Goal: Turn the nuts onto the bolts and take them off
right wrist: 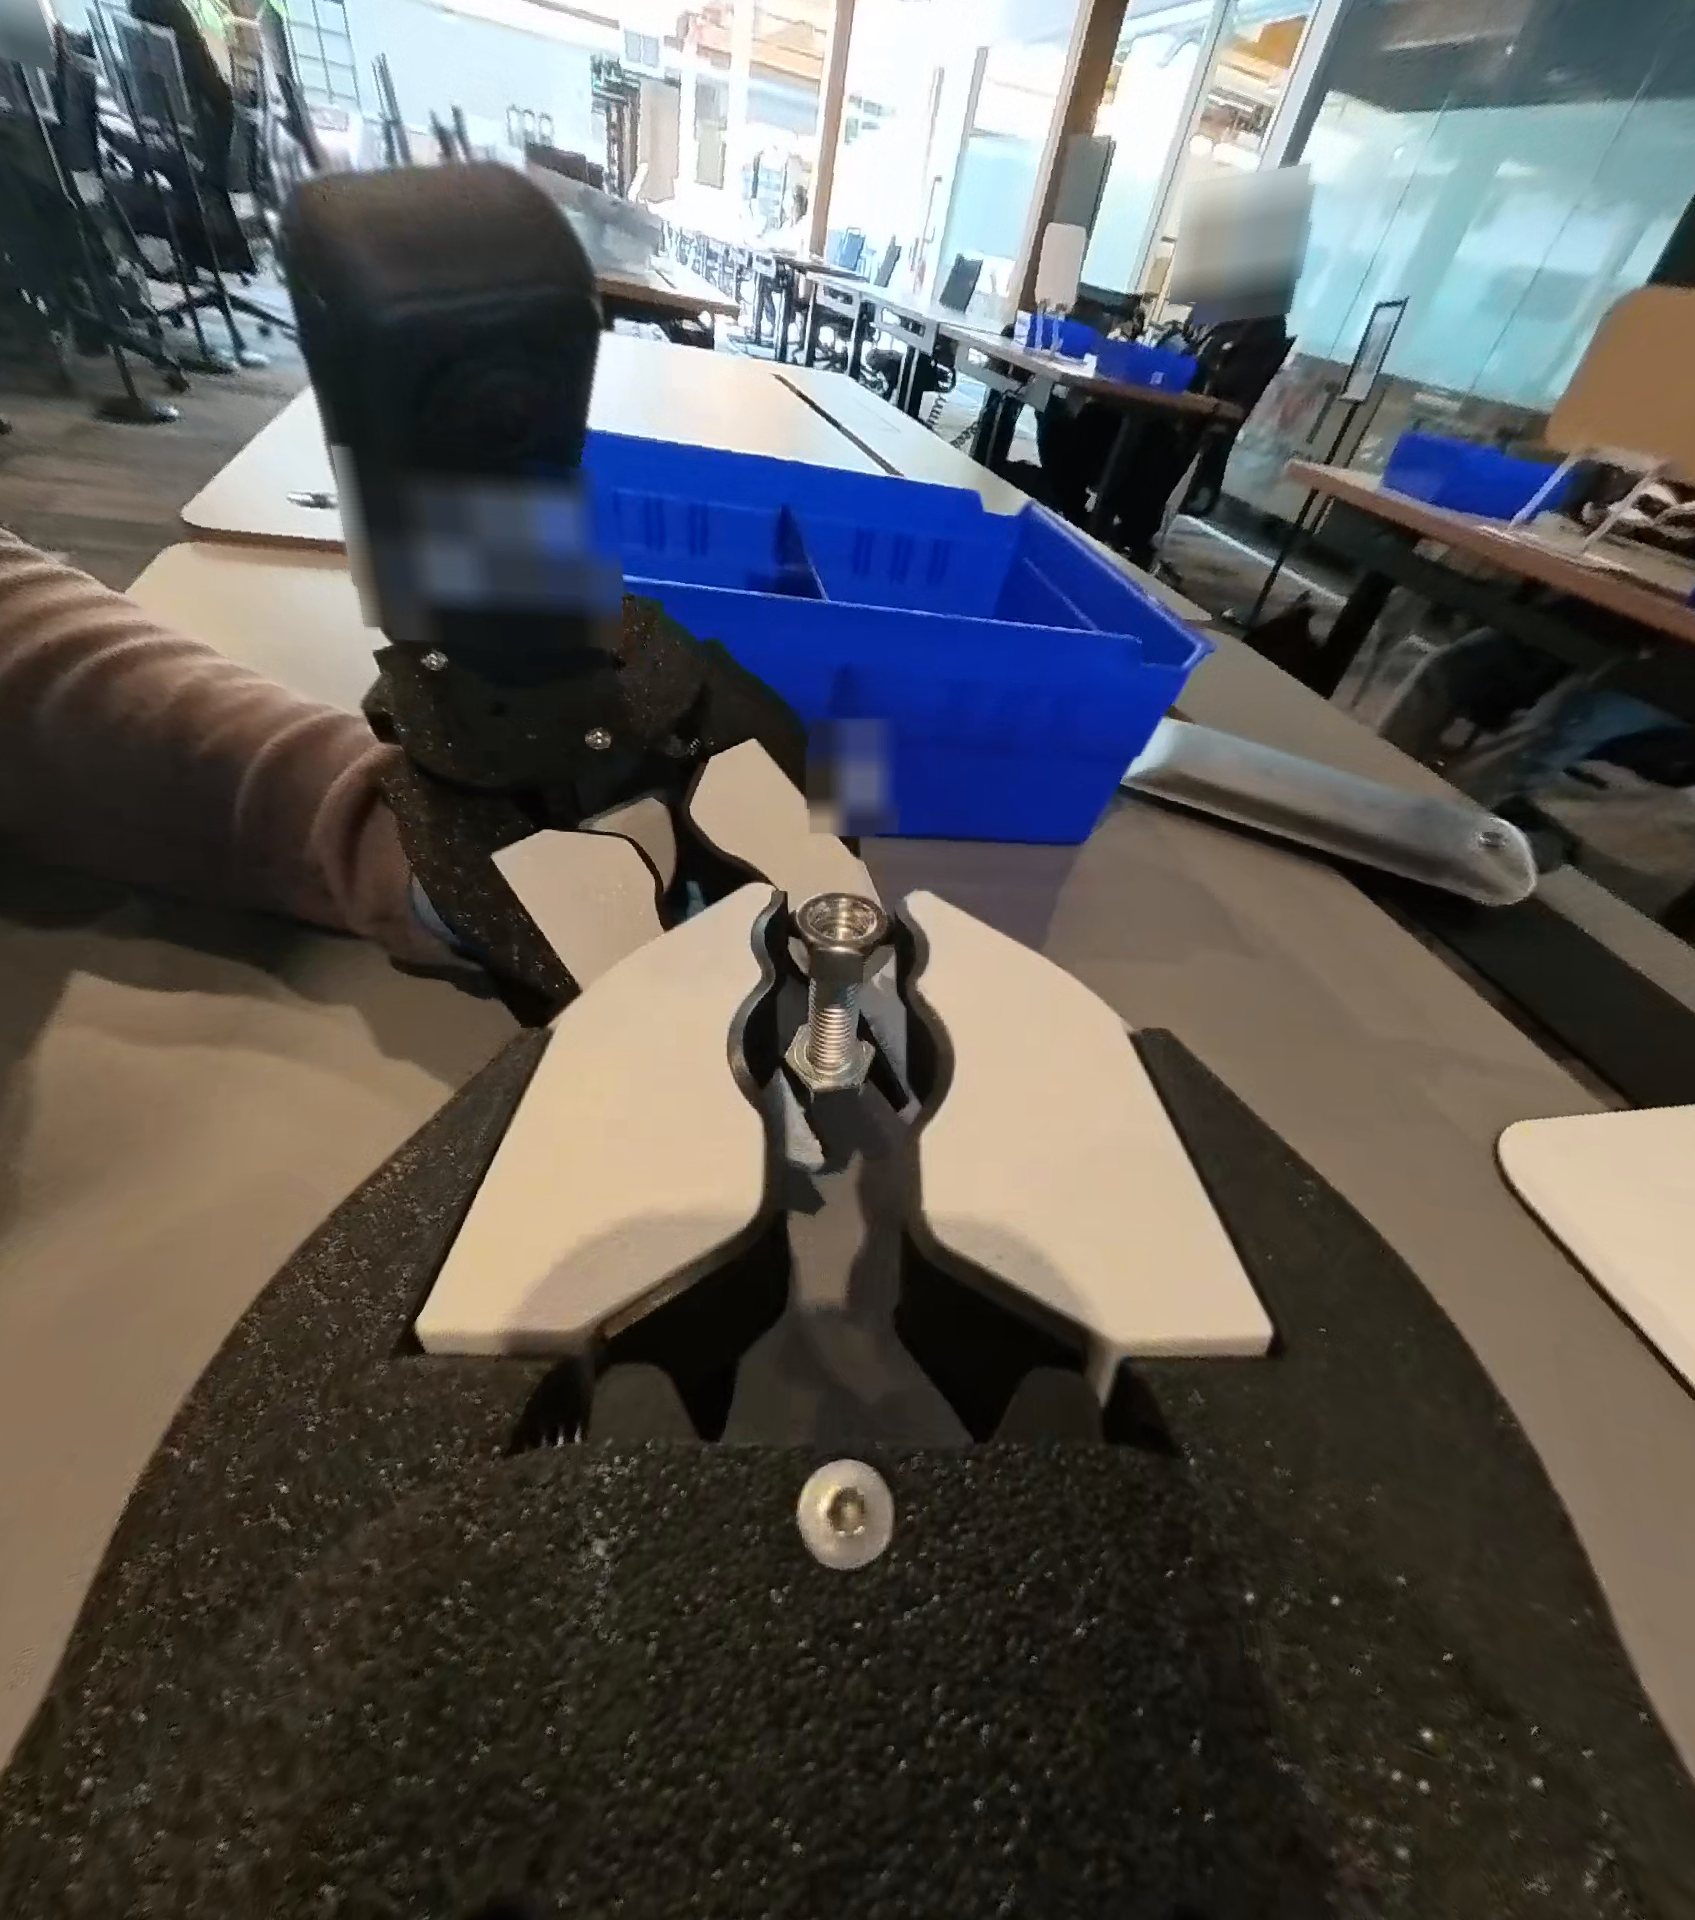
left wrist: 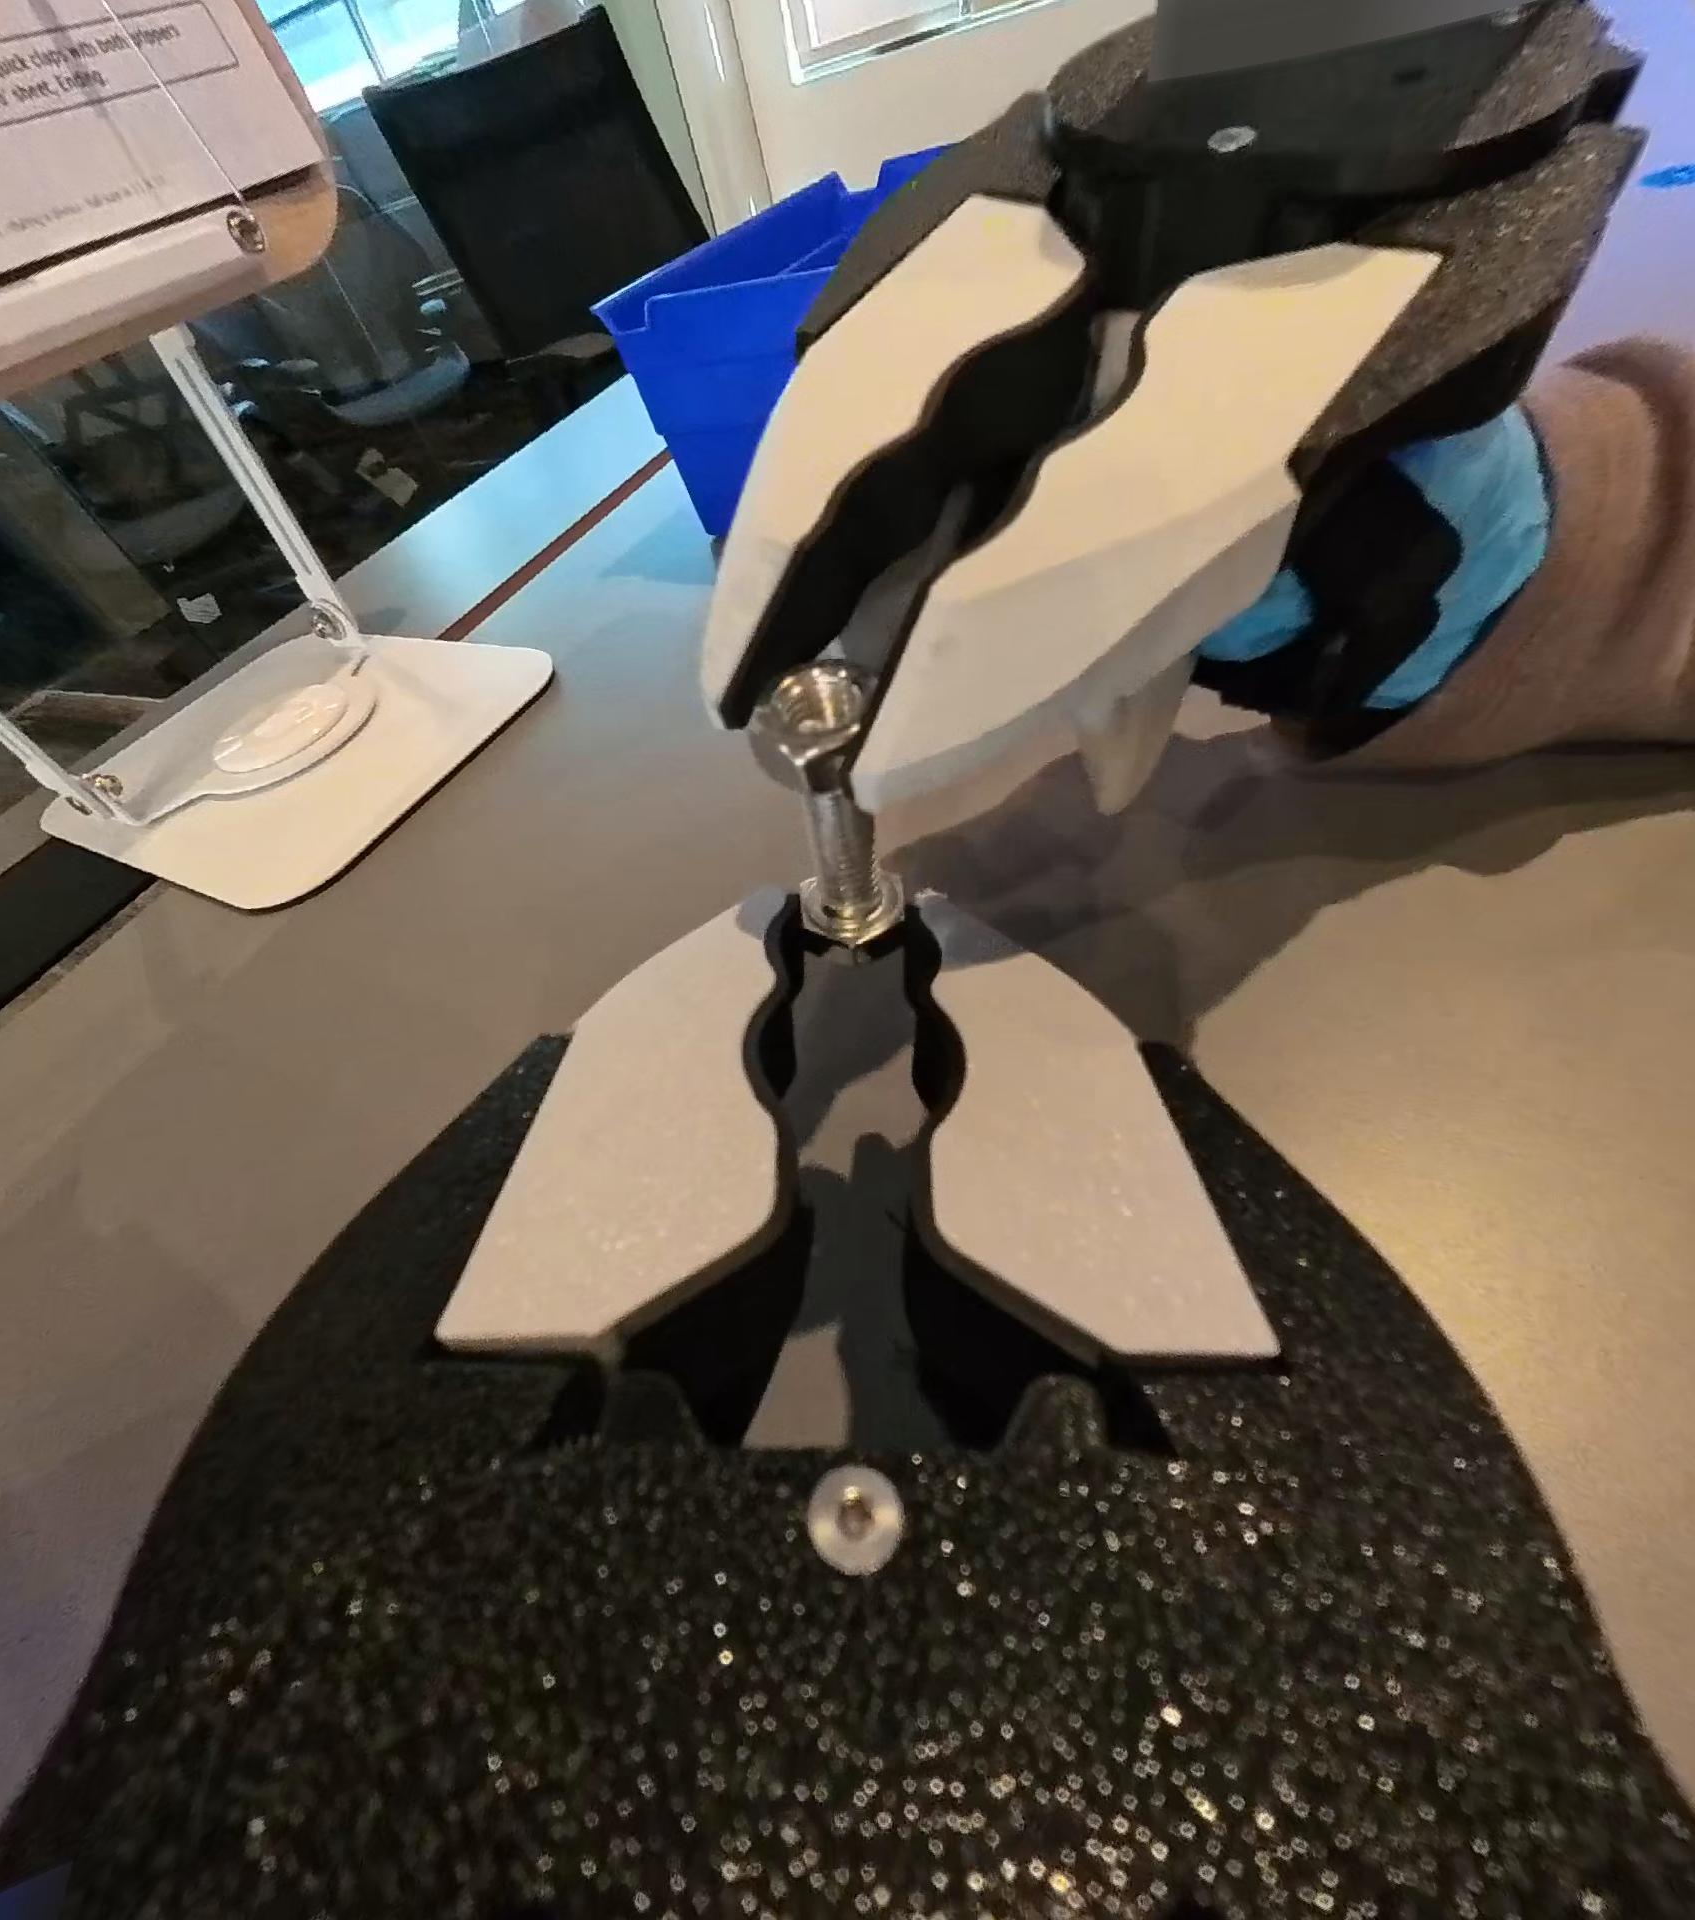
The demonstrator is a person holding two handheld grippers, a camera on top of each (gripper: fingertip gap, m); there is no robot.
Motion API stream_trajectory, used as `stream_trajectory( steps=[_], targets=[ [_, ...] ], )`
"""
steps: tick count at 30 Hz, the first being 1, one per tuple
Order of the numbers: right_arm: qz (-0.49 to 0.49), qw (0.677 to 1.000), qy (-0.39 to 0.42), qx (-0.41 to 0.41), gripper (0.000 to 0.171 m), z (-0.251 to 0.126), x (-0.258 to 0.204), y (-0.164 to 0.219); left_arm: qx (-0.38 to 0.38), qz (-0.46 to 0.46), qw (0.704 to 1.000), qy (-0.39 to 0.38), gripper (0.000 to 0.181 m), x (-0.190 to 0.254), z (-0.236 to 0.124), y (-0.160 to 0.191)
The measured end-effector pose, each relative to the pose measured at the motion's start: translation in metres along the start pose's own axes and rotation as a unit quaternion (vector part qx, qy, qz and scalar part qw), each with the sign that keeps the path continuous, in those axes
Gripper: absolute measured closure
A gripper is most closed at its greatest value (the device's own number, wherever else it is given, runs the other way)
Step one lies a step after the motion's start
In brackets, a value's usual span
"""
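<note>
A silver bolt [left wrist: 827,831] stands upright above the grey table, held between both grippers. My left gripper [left wrist: 848,930] is shut on the hex nut [left wrist: 848,920], which sits low on the thread. My right gripper [left wrist: 801,727] comes down from above and is shut on the bolt's socket head [left wrist: 807,712]. In the right wrist view my right gripper [right wrist: 838,925] clamps the head [right wrist: 838,923]. The nut [right wrist: 822,1065] shows lower on the shaft. The left gripper [right wrist: 614,862] reaches in from the left, its tips hidden under my right fingers.
A blue divided bin [right wrist: 926,644] stands just behind the grippers and also shows in the left wrist view [left wrist: 718,343]. A white sheet stand [left wrist: 303,769] is at the left. A white board [right wrist: 1653,1247] and a metal bar [right wrist: 1342,810] lie at the right. My hands' fingertips stand some 5 centimeters from each other.
</note>
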State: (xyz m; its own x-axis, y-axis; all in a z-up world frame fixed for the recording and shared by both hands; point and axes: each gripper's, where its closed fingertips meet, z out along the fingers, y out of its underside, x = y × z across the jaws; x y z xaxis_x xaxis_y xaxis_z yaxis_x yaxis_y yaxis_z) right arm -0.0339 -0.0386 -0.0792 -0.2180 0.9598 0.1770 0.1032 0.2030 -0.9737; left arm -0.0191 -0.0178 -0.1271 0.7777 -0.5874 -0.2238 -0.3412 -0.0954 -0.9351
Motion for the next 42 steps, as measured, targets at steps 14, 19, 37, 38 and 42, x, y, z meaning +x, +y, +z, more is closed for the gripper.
stream_trajectory(
  steps=[14, 19, 37, 38, 42],
  targets=[
    [-0.006, 0.993, 0.077, 0.088, 0.140, 0.000, 0.001, -0.009, -0.001, -0.032, 0.999, -0.026, 0.163, -0.011, -0.002, 0.001],
    [-0.024, 0.990, 0.094, 0.104, 0.145, -0.004, 0.000, -0.016, -0.007, -0.026, 0.999, -0.026, 0.163, -0.010, -0.001, 0.002],
    [0.068, 0.995, 0.076, 0.024, 0.151, 0.006, 0.009, 0.004, -0.014, -0.009, 0.999, -0.030, 0.163, -0.008, 0.000, 0.003],
    [0.065, 0.995, 0.078, 0.025, 0.151, 0.006, 0.010, 0.003, -0.012, -0.011, 0.999, -0.030, 0.163, -0.008, 0.000, 0.003],
    [0.060, 0.993, 0.088, 0.050, 0.152, 0.006, 0.010, 0.001, -0.006, -0.013, 0.999, -0.028, 0.163, -0.008, -0.001, 0.002]
  ],
)
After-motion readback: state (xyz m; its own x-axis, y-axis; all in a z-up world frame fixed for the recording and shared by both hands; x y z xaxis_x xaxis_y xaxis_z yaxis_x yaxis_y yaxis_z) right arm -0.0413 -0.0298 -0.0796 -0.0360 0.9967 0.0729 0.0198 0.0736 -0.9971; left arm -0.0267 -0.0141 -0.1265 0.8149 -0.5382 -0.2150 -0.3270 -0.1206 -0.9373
